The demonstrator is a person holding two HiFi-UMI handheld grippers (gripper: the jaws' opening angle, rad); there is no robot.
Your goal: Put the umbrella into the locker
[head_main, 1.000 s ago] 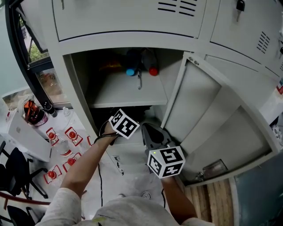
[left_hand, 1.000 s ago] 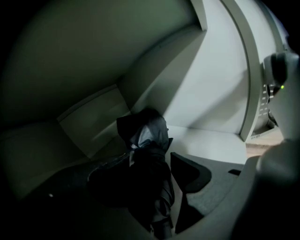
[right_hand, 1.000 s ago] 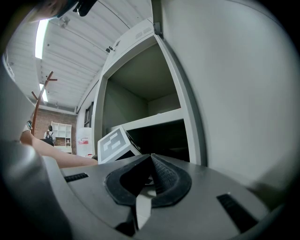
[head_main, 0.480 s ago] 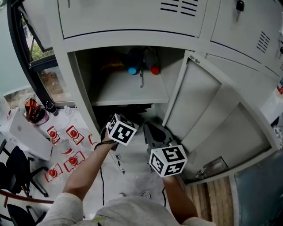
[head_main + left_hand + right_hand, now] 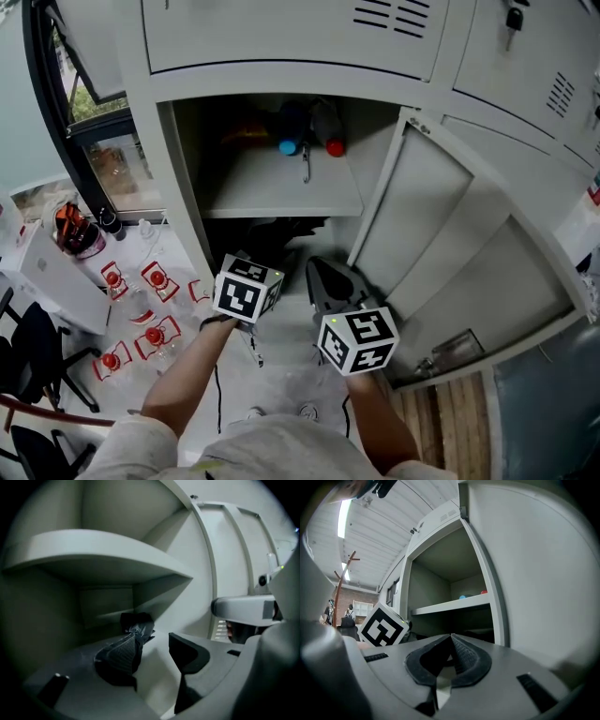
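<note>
1. Lying under the shelf (image 5: pixel 93 555), the umbrella (image 5: pixel 137 620) sat inside the locker (image 5: pixel 281 80).
2. Left gripper (image 5: pixel 152 640) jaws, spread wide, were closing on nothing.
3. Right gripper (image 5: pixel 451 639) jaws were pressed together, empty.

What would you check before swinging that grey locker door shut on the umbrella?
1. Stowed: the black folded umbrella lies in the lower compartment, under the grey metal shelf: ok.
2. The left hand-held gripper holds nothing: ok. Its jaws are apart and closing, with nothing between them.
3. The right hand-held gripper is free to push: ok. Its jaws are together and empty.
4. The grey metal locker door stands open, swung to the right: ok.
5. The left hand-held gripper is clear of the doorway: cannot tell.
6. The blue-capped and red-capped items sit well back on the shelf: ok.
</note>
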